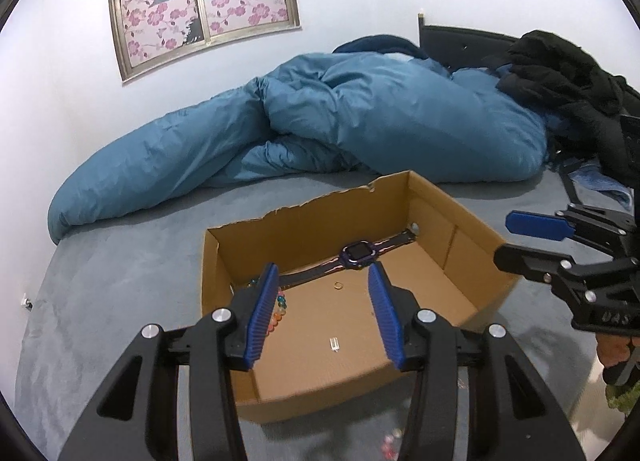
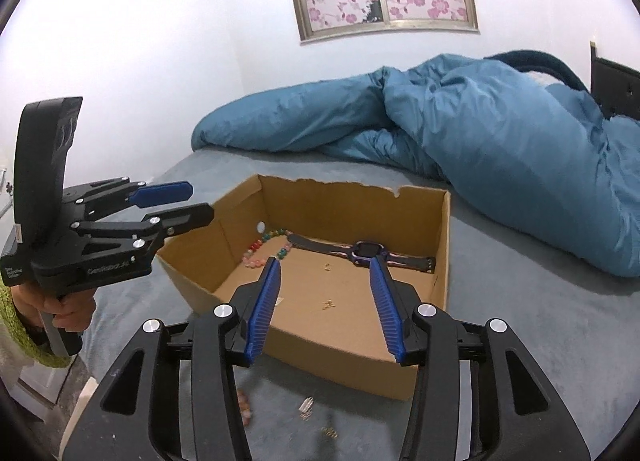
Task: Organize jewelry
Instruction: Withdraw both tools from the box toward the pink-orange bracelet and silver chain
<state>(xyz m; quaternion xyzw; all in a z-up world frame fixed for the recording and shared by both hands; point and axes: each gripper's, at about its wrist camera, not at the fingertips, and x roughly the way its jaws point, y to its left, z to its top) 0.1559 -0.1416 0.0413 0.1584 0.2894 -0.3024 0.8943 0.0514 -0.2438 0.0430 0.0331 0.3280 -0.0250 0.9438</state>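
Currently left gripper [image 1: 324, 311] and right gripper [image 2: 325, 301] are both hovering spread wide, holding nothing, over cardboard box [image 1: 460, 221] containing watch [image 1: 358, 252].

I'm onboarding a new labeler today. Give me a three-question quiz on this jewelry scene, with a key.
1. True or false: the watch lies inside the cardboard box.
2. Are the left tongs open or shut?
3. Where is the bead bracelet? A) on the blue quilt B) in the box by the watch strap C) in the right tongs

Key: 1 true; 2 open; 3 B
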